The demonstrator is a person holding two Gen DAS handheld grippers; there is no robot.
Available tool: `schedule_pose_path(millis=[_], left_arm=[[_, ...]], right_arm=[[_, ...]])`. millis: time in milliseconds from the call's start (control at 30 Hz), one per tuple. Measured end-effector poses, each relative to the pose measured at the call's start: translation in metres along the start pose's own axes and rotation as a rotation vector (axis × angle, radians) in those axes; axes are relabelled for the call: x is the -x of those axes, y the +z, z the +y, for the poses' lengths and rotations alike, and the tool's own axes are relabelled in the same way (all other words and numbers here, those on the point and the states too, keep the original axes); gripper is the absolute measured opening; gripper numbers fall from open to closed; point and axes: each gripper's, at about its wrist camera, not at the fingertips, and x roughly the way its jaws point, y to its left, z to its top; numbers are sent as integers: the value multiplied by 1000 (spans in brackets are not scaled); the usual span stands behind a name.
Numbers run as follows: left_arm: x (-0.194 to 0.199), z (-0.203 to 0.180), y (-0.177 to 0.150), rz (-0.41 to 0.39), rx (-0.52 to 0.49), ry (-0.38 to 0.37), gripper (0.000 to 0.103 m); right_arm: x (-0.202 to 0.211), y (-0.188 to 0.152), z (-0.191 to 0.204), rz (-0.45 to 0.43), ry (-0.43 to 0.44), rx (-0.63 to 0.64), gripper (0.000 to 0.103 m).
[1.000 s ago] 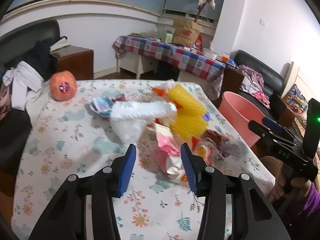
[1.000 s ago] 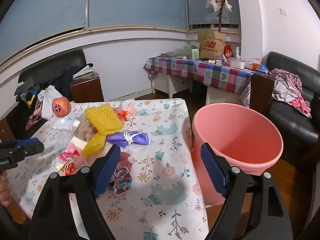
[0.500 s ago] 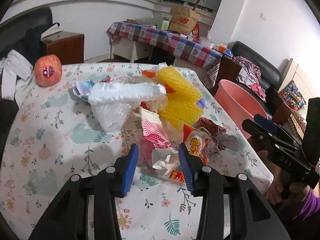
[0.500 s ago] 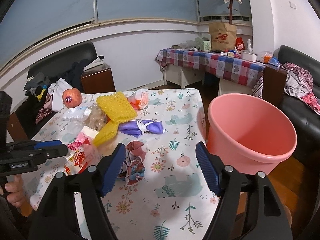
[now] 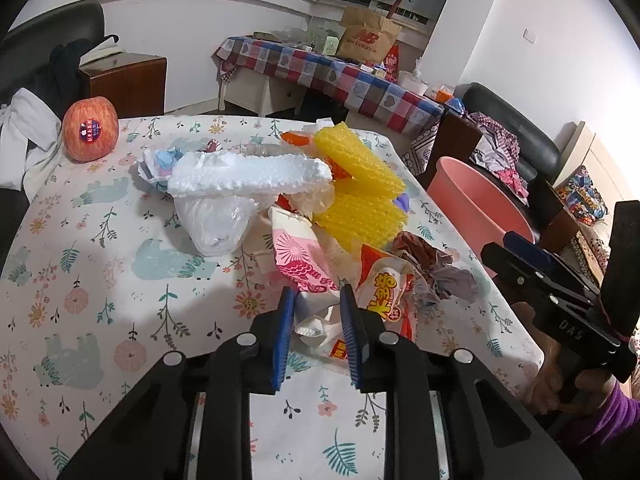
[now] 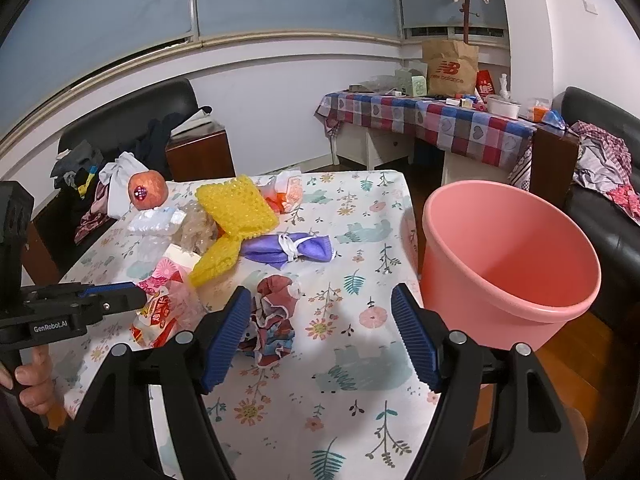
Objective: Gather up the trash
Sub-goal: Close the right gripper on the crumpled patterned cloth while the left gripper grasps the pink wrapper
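Left wrist view: left gripper (image 5: 316, 316) closing its jaws on a crumpled white-and-pink wrapper (image 5: 310, 280) lying between them, at the near edge of the trash heap; pads close to touching it (grip not yet certain).

Right wrist view: right gripper (image 6: 320, 336) wide open, holding nothing, crumpled red patterned wrapper (image 6: 272, 320) just inside its left finger. Pink bucket (image 6: 508, 264) beside its right finger, handy for dropping.
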Motion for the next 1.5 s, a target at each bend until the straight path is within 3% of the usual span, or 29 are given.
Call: schedule_pose_path(millis=[133,200,233,333,533,600,667,733,867,967,1100,1267,1400,1500], left_arm=[[5,-1,0,-16,-2,-2,16],[9,-1,0,-27,-5,-4,9],[11,-1,0,-34,-8,-3,0],[16,0,0,-41,-9,0,0],[18,10,-2,-24,36,16,0],[20,14,-1,-27,64,16,3],[21,16,1,-25,85,14,21],[20,16,2,-30,95,17,30],[12,13,6,-9,109,8,33],[1,11,8,23,118,24,33],[-4,8,9,30,127,4,34],[-11,3,9,83,128,-15,32],[-14,1,10,85,138,-2,32],[-15,-1,9,87,121,5,26]], right_arm=[[-2,-1,1,21,20,-1,73],[-6,-2,2,43,39,-12,73],[-8,-2,2,56,51,-19,71],[-17,-3,4,102,93,-45,61],[-31,-1,10,151,129,-70,61],[-35,0,12,161,130,-71,61],[-40,1,14,177,133,-76,61],[-45,1,14,199,135,-88,60],[-55,-3,11,260,162,-122,41],[-54,-4,10,255,171,-125,35],[-50,-4,7,242,166,-122,16],[-46,-6,1,240,175,-147,13],[-40,-7,0,225,186,-149,10],[-35,-7,-2,212,186,-147,10]])
